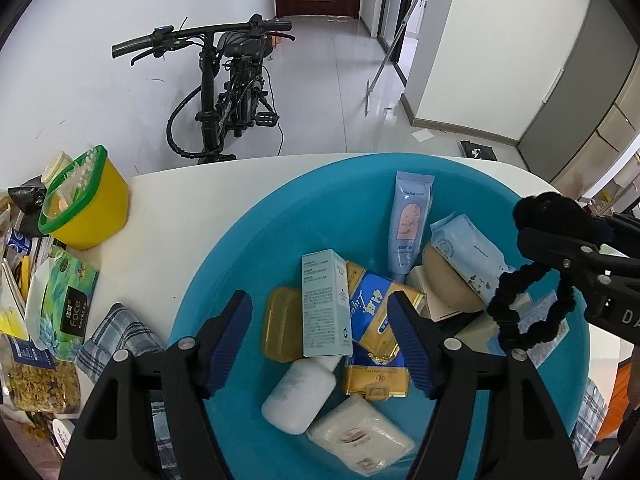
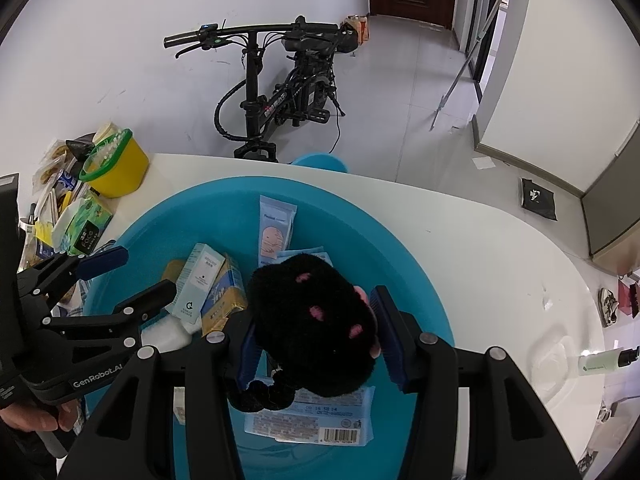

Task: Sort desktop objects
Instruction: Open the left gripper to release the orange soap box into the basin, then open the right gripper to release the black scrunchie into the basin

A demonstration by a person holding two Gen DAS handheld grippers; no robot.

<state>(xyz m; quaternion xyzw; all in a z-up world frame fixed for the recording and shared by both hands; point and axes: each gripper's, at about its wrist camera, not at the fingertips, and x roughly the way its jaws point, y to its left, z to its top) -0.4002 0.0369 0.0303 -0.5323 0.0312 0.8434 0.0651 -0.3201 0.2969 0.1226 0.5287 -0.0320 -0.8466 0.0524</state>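
A blue basin (image 1: 256, 248) on the white table (image 1: 168, 216) holds several toiletries: a pale blue tube (image 1: 410, 228), a light box (image 1: 326, 304), a gold-and-blue pack (image 1: 380, 320), a white soap case (image 1: 300, 396) and a wipes pack (image 1: 470, 252). My left gripper (image 1: 320, 344) is open and empty above them. My right gripper (image 2: 316, 340) is shut on a fluffy black hair band with pink spots (image 2: 316, 320), held over the basin (image 2: 404, 264); it also shows in the left wrist view (image 1: 528, 304) at the right.
A yellow tub with a green rim (image 1: 86, 204) stands at the table's left. Snack packs, a tissue pack (image 1: 64, 300) and a plaid cloth (image 1: 120, 332) lie at the left edge. A pump bottle (image 2: 604, 360) lies right. A folding bike (image 1: 224, 92) stands beyond the table.
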